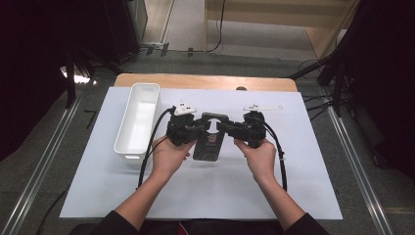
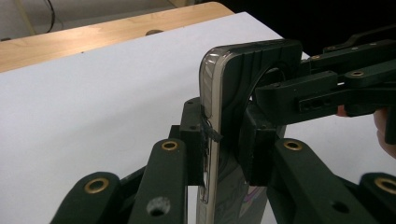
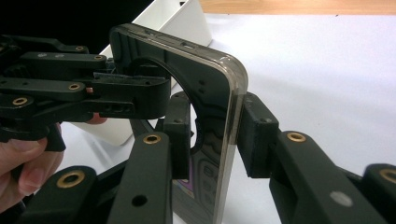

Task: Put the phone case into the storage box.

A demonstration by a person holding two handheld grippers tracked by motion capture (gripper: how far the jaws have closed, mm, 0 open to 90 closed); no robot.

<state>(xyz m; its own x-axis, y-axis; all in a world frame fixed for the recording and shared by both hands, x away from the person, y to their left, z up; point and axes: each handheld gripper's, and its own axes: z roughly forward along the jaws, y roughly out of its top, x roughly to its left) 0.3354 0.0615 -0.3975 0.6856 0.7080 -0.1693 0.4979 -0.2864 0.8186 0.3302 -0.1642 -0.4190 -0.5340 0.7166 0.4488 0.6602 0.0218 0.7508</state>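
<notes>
In the high view, a long, narrow white plastic bin [image 1: 138,120] with rounded corners stands on the left part of a white sheet [image 1: 205,196] that covers a wooden table [image 1: 205,81]; nothing can be seen inside it. Just right of the bin, the left gripper [image 1: 201,128] and the right gripper [image 1: 221,128] meet over a dark, flat phone [image 1: 209,144] with a black case, each gripper held in one of the person's hands. Black cables trail back from both grippers.

In the left gripper view, the phone [image 2: 224,93] stands on edge between the gripper's own black jaws, which are closed against its two faces. Its rim is glossy and clear, its back matte black with moulded ribs and a round opening. The right gripper [image 2: 261,100] reaches in from the right and clamps the case's upper edge.

In the right gripper view, this gripper's jaws are likewise pressed on the phone [image 3: 210,93] from both sides, and the left gripper [image 3: 159,93] grips the ring-shaped part of the case. The bin's smooth white wall [image 3: 182,23] rises behind.
</notes>
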